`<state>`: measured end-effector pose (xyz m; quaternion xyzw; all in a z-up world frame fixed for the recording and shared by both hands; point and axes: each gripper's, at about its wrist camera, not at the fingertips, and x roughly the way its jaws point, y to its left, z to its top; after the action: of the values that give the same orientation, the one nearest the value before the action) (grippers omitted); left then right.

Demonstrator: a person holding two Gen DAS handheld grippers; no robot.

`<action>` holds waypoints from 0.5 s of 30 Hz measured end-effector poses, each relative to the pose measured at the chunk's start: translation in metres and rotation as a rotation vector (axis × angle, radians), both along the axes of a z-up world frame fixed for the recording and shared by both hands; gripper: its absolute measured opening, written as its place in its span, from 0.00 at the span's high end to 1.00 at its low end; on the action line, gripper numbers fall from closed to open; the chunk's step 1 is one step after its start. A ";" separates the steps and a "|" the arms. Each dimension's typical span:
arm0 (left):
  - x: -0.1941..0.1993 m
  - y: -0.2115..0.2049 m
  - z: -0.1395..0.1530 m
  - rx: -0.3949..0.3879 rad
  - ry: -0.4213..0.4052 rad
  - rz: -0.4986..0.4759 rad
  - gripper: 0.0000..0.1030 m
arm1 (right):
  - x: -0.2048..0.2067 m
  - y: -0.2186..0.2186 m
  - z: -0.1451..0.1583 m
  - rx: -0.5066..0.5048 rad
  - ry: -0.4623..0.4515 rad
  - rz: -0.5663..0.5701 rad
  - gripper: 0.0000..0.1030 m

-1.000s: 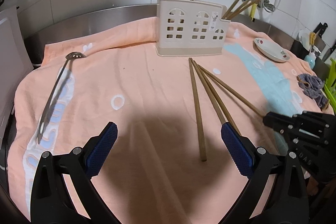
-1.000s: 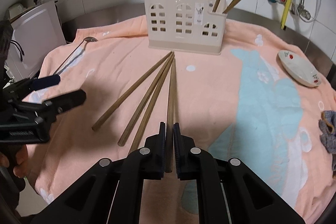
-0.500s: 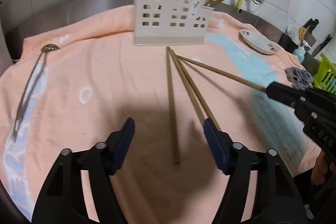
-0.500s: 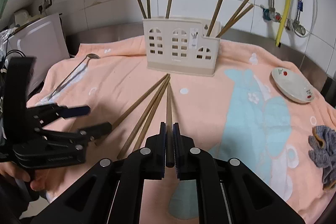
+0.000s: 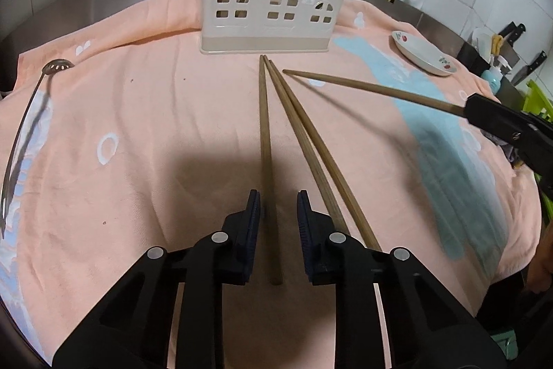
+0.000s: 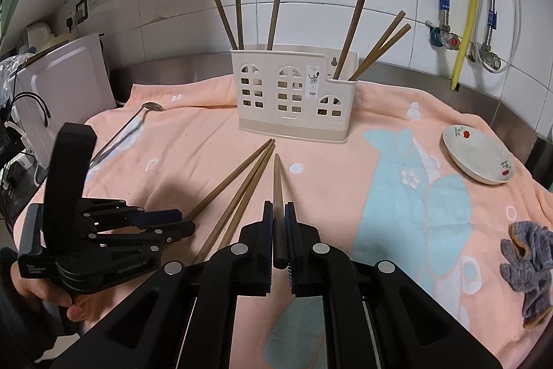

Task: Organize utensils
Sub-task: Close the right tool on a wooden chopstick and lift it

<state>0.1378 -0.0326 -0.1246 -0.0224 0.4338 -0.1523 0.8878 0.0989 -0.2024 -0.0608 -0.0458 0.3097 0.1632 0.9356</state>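
A cream utensil holder (image 5: 273, 0) (image 6: 293, 95) with several chopsticks standing in it sits at the back of a peach towel. Three brown chopsticks lie on the towel in front of it. My left gripper (image 5: 275, 206) straddles the near end of the leftmost chopstick (image 5: 265, 140), its jaws narrowly apart and not touching it. My right gripper (image 6: 278, 213) is shut on a fourth chopstick (image 6: 277, 185) and holds it lifted above the towel, tip toward the holder; it also shows in the left wrist view (image 5: 373, 89).
A metal slotted spoon (image 5: 24, 127) lies at the towel's left edge. A small white dish (image 6: 478, 158) sits at the right, a grey cloth (image 6: 528, 261) nearer. Knives and a green rack stand at far right. A white appliance (image 6: 65, 85) is at left.
My left gripper has moved forward over the leftmost chopstick and narrowed its jaws around it. My right gripper has lifted its chopstick off the towel.
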 end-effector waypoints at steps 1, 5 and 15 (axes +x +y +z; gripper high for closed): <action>0.001 0.000 -0.001 0.000 0.006 0.001 0.79 | 0.000 -0.001 0.001 0.001 -0.002 0.000 0.93; 0.004 -0.002 -0.002 0.020 0.008 -0.003 0.80 | 0.002 -0.001 0.002 0.001 -0.006 -0.001 0.93; 0.006 -0.001 0.023 0.064 -0.040 0.000 0.93 | 0.003 -0.004 0.018 0.001 -0.027 0.013 0.93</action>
<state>0.1437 -0.0335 -0.1017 0.0091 0.4207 -0.1385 0.8965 0.1018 -0.2068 -0.0429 -0.0496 0.2967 0.1690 0.9386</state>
